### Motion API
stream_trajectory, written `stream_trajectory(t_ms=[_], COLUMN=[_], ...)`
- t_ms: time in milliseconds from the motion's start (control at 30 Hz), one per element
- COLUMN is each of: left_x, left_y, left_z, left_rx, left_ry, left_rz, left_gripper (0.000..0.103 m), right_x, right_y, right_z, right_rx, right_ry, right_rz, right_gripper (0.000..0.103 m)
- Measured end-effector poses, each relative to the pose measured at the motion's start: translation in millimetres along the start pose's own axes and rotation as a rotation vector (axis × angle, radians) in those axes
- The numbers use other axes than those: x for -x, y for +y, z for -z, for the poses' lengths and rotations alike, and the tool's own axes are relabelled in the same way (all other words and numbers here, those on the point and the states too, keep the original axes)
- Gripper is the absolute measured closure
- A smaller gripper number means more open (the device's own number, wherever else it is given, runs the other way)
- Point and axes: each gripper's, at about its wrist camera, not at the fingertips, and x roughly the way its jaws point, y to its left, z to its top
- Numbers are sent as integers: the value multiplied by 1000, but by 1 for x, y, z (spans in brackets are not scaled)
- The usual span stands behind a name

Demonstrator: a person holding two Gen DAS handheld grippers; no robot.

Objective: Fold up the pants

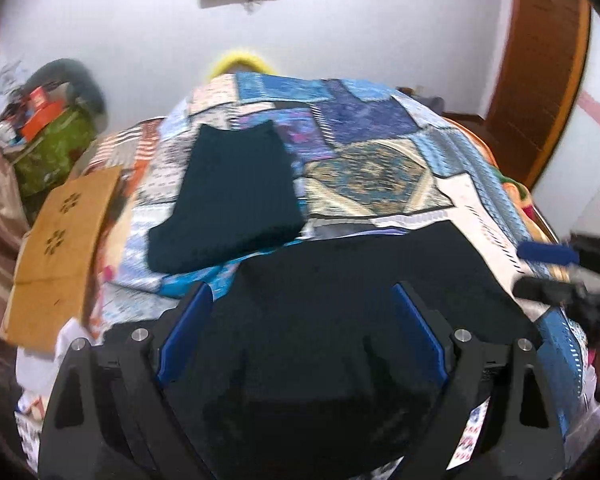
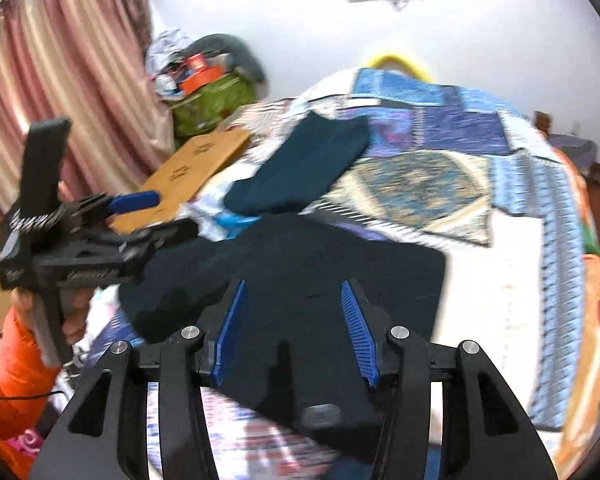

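Both sets of jaws stand apart over the black pants (image 1: 340, 272), and neither grips anything: the left gripper (image 1: 302, 296) is spread wide, its blue pads clear of the cloth on either side, while the right gripper (image 2: 292, 292) is about half open, with dark fabric lying under the gap but nothing pinched. The pants lie flat on the quilt (image 1: 380, 176) at the near side of the bed, already doubled into a squat dark block (the blur makes the edges hard to trace). A second dark garment (image 1: 228, 196), teal and already folded, sits just beyond them toward the middle of the quilt, and a tan board (image 1: 64, 236) lies at the left edge. In the right wrist view the left gripper (image 2: 156, 216) shows out to the left, held by a hand in an orange sleeve (image 2: 16, 376).

My reading is that a fold has just been laid down and let go, so this is the pause between folds. Next, the move calls for both grippers to drop onto one edge of the block, pinch every layer together, and carry it across evenly so the stack does not slide or open
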Motion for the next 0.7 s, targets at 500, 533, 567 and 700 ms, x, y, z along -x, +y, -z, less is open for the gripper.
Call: stream_trajectory(t_ms=[500, 533, 567, 700], left_x=[-91, -90, -89, -79], left_y=[-66, -63, -61, -54], left_z=[11, 13, 14, 25], left_rx=[-226, -216, -205, -182], left_ry=[201, 209, 214, 200], left_rz=[49, 60, 70, 76], left_gripper=[12, 11, 11, 11], right_x=[-62, -59, -56, -50], right_y=[-50, -52, -53, -55], right_z=[37, 38, 40, 47], right_rx=[-11, -15, -27, -43], right_ry=[181, 181, 182, 193], right_rz=[55, 48, 44, 58], right_gripper=[58, 58, 58, 58])
